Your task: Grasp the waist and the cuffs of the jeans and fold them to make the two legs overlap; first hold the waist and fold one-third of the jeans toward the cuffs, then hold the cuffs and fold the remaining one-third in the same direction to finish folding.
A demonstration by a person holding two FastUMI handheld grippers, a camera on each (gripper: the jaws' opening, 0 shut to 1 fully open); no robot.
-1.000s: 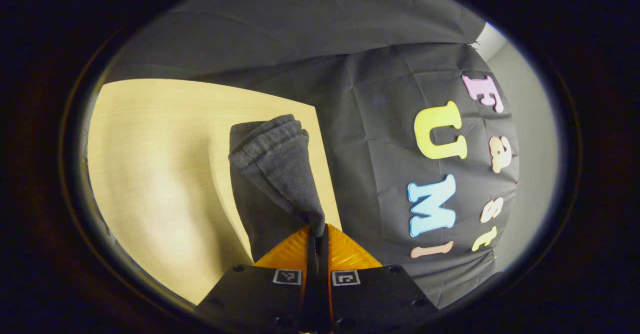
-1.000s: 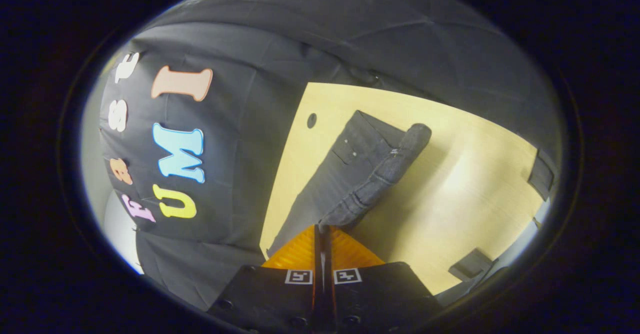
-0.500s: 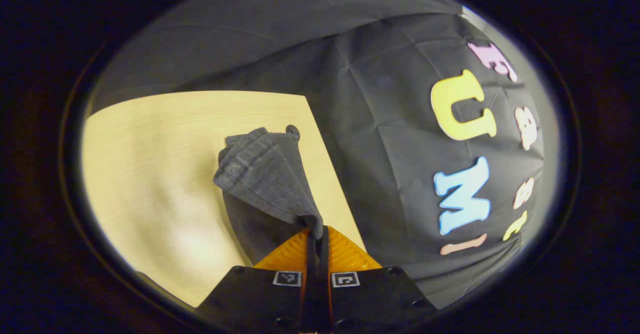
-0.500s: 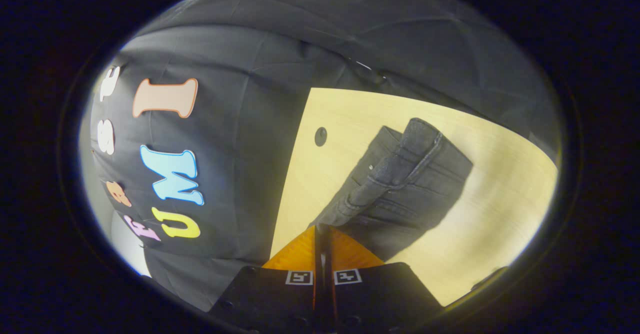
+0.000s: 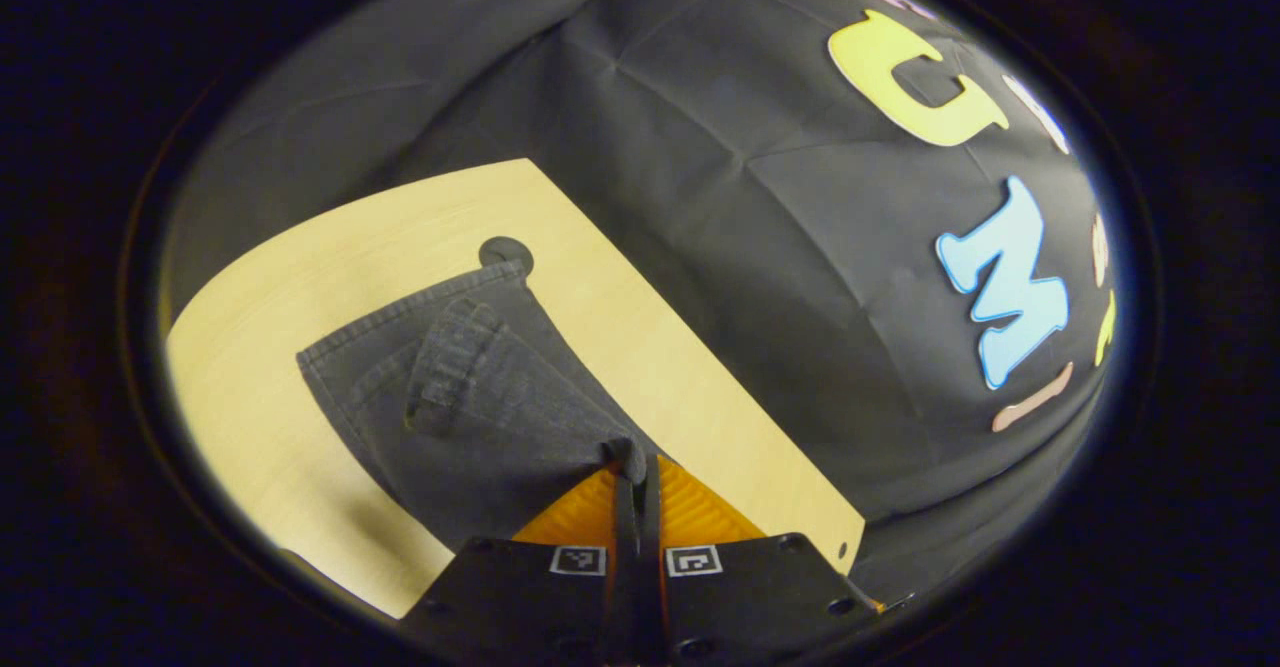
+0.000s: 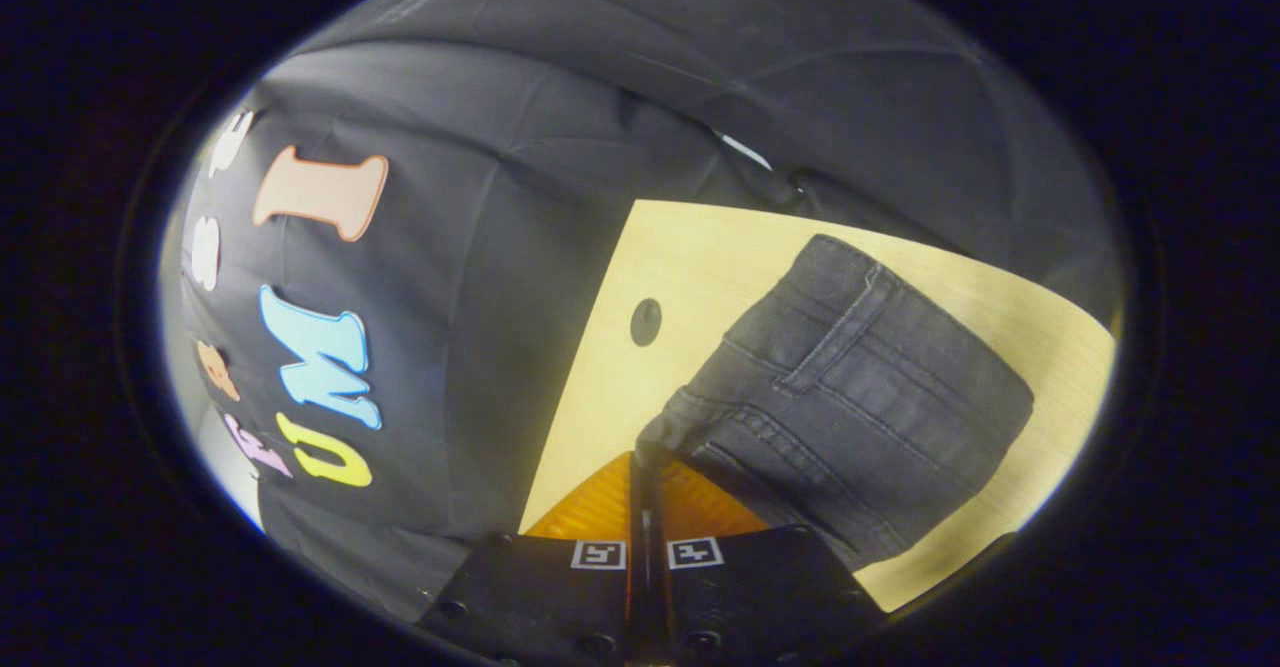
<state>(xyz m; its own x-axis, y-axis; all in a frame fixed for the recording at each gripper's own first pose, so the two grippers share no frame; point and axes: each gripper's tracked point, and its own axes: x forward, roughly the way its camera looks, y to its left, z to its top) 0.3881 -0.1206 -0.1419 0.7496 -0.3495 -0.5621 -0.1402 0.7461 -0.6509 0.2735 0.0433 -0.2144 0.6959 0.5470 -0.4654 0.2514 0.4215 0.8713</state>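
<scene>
The dark jeans (image 5: 470, 407) lie on the pale wooden table (image 5: 660, 367), near its edge by the black cloth wall (image 5: 720, 147). In the left gripper view, the left claw (image 5: 637, 472) is closed, and both fingers pinch a fold of the denim at the tips. In the right gripper view, the right claw (image 6: 645, 467) is closed too, on an edge of the jeans (image 6: 850, 397) beside a belt loop (image 6: 835, 332). A round hole (image 6: 646, 321) in the table sits just beside the cloth.
</scene>
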